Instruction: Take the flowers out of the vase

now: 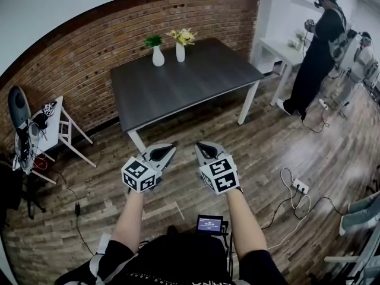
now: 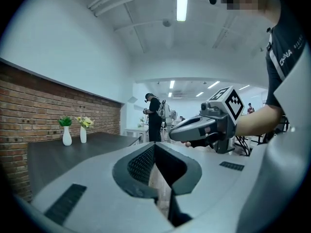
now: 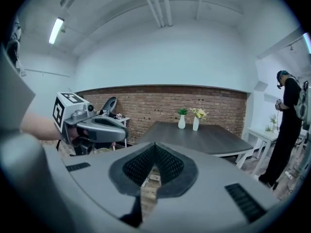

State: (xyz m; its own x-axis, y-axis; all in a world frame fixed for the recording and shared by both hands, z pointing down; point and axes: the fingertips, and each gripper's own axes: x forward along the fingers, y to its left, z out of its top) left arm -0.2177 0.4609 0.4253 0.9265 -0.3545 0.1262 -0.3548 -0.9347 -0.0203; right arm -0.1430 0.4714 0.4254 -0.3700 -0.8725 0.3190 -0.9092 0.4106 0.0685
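The pale yellow flowers [image 1: 184,36] stand in a slim white ceramic vase [image 1: 180,53] at the far edge of the dark grey rectangular bench [image 1: 190,85], just right of a second white vase holding a green sprig [image 1: 158,57] (close enough to be knocked). The left tool [image 1: 168,149] and the right tool [image 1: 203,148] are both shut tight on nothing, over the wooden plank floor [image 1: 267,153] well short of the bench's near edge. The approach would go best, I judge, by coming up to the bench, opening one tool before reaching, and taking the stems just above the vase's mouth while the other steadies the vase.
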